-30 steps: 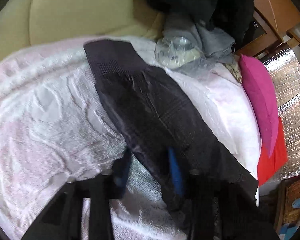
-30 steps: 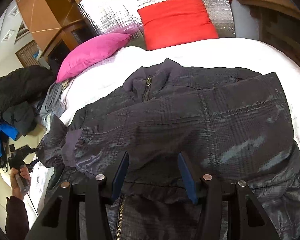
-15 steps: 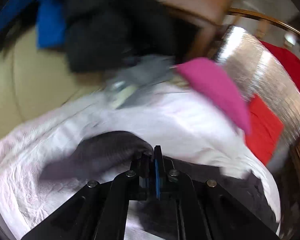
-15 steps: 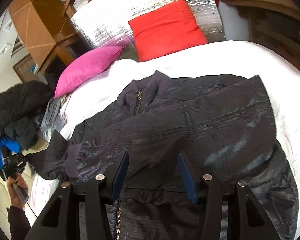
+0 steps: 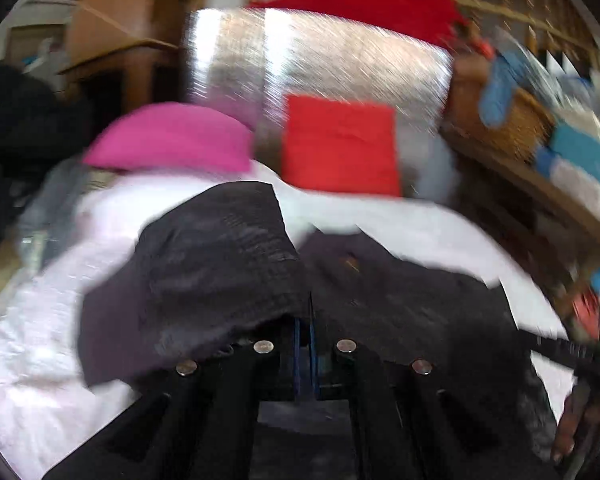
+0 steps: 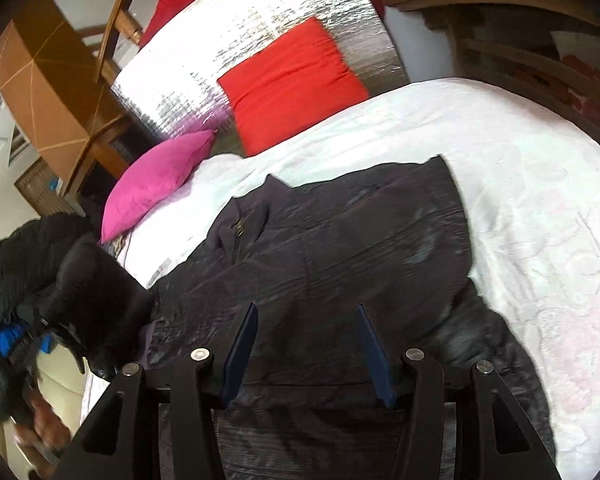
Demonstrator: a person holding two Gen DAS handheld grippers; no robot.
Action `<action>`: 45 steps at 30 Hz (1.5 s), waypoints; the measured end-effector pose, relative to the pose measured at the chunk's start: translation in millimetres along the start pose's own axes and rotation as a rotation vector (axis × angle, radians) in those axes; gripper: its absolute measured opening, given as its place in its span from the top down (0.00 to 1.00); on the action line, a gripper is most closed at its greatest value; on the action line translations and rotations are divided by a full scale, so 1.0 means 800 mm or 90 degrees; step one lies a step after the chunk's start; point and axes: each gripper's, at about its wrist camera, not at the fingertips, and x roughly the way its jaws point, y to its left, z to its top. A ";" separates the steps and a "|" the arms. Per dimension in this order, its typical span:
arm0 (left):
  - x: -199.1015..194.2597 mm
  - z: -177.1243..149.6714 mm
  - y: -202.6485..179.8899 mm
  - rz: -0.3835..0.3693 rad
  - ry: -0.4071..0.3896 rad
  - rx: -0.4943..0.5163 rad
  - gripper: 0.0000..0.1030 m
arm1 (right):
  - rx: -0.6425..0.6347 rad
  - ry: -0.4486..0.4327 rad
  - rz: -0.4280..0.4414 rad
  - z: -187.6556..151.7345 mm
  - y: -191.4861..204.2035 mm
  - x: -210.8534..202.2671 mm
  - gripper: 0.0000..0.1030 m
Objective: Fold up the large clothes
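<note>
A dark padded jacket (image 6: 340, 264) lies front-up on the white bedspread (image 6: 520, 168), collar and zip toward the pillows. My left gripper (image 5: 305, 320) is shut on the jacket's sleeve (image 5: 204, 276), which drapes lifted over its left finger; the view is blurred by motion. In the right wrist view the lifted sleeve (image 6: 100, 280) hangs at the left edge with the left gripper (image 6: 16, 344) under it. My right gripper (image 6: 306, 328) is open and empty, hovering just above the jacket's lower body.
A pink pillow (image 6: 156, 184) and a red cushion (image 6: 292, 80) lean on a silver foil headboard (image 6: 240, 40). A pile of dark clothes (image 6: 16, 264) sits left of the bed. A wicker basket (image 5: 516, 120) and shelves stand on the right.
My left gripper closed on the sleeve, lifted it and swung it from the left side toward the jacket's body. My right gripper stayed open over the jacket, shifting slightly.
</note>
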 end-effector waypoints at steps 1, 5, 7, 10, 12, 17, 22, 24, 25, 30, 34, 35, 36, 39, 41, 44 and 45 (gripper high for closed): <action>0.014 -0.006 -0.015 -0.012 0.020 0.008 0.97 | 0.007 -0.003 -0.002 0.002 -0.006 -0.002 0.46; 0.062 -0.043 -0.055 -0.055 0.116 0.024 0.97 | 0.040 -0.009 -0.008 0.011 -0.030 -0.007 0.46; 0.095 -0.067 -0.067 -0.065 0.199 0.027 0.94 | 0.052 -0.008 -0.009 0.015 -0.039 -0.009 0.46; 0.114 -0.084 -0.072 -0.054 0.258 0.035 0.92 | 0.067 -0.008 -0.008 0.022 -0.048 -0.010 0.46; 0.098 -0.079 -0.075 -0.070 0.256 0.048 0.70 | 0.071 -0.004 -0.005 0.022 -0.050 -0.009 0.46; 0.004 -0.052 -0.048 -0.158 0.174 0.023 0.33 | 0.074 0.006 0.008 0.023 -0.047 -0.007 0.44; -0.063 -0.023 0.023 -0.095 0.060 -0.044 0.20 | 0.061 0.017 0.034 0.014 -0.029 -0.003 0.38; -0.055 -0.022 0.057 -0.071 0.058 -0.095 0.20 | 0.044 0.022 0.039 0.010 -0.018 0.000 0.38; -0.040 -0.020 0.073 -0.068 0.065 -0.129 0.20 | 0.035 0.025 0.040 0.007 -0.011 0.002 0.38; 0.014 -0.032 0.126 -0.130 0.100 -0.260 0.21 | 0.005 0.040 0.045 -0.003 0.014 0.017 0.38; 0.039 -0.028 0.118 -0.149 0.120 -0.246 0.57 | 0.012 0.041 0.046 -0.004 0.016 0.025 0.38; 0.046 -0.028 0.112 -0.158 0.129 -0.239 0.62 | 0.014 0.041 0.046 -0.004 0.015 0.025 0.38; 0.052 -0.027 0.110 -0.153 0.137 -0.230 0.66 | 0.016 0.042 0.045 -0.004 0.014 0.026 0.38; 0.059 -0.026 0.095 -0.150 0.136 -0.209 0.91 | 0.017 0.044 0.043 -0.004 0.015 0.032 0.38; 0.057 -0.022 0.081 -0.167 0.126 -0.195 0.92 | 0.016 0.047 0.042 -0.005 0.016 0.034 0.38; 0.034 -0.009 0.050 -0.206 0.097 -0.153 0.92 | 0.008 0.050 0.052 -0.005 0.020 0.036 0.38; 0.030 -0.006 0.043 -0.222 0.094 -0.150 0.92 | 0.001 0.050 0.059 -0.006 0.023 0.035 0.38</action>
